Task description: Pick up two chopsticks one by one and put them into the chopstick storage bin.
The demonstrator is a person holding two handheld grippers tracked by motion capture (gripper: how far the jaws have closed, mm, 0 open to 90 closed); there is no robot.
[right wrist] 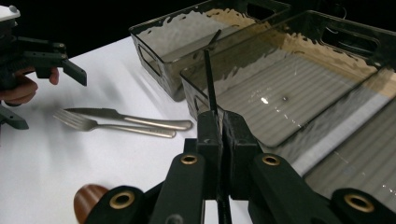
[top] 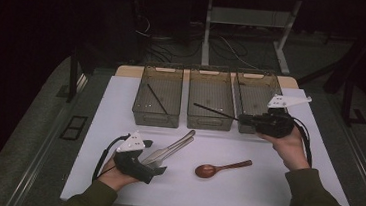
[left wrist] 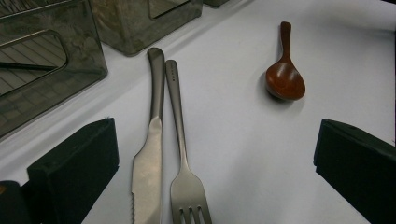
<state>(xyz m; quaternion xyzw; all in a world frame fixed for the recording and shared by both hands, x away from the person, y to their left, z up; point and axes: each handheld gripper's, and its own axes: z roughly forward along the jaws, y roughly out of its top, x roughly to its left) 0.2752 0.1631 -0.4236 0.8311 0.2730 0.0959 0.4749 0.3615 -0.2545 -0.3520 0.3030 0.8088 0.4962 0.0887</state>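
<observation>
Sorting of cutlery into three clear bins (top: 209,120) at the far side of the table (top: 121,102), seemingly partway: one black chopstick (top: 157,99) already lying in the left bin, its mate (top: 215,111) pinched in the closed right tool (top: 244,119) and held out over the middle bin. Left tool (top: 158,167) near left, jaws wide open with nothing between the pads, facing the knife (left wrist: 148,154) and fork (left wrist: 182,158) lying side by side. Still to sort: those two and the wooden spoon (top: 215,169) near the front.
</observation>
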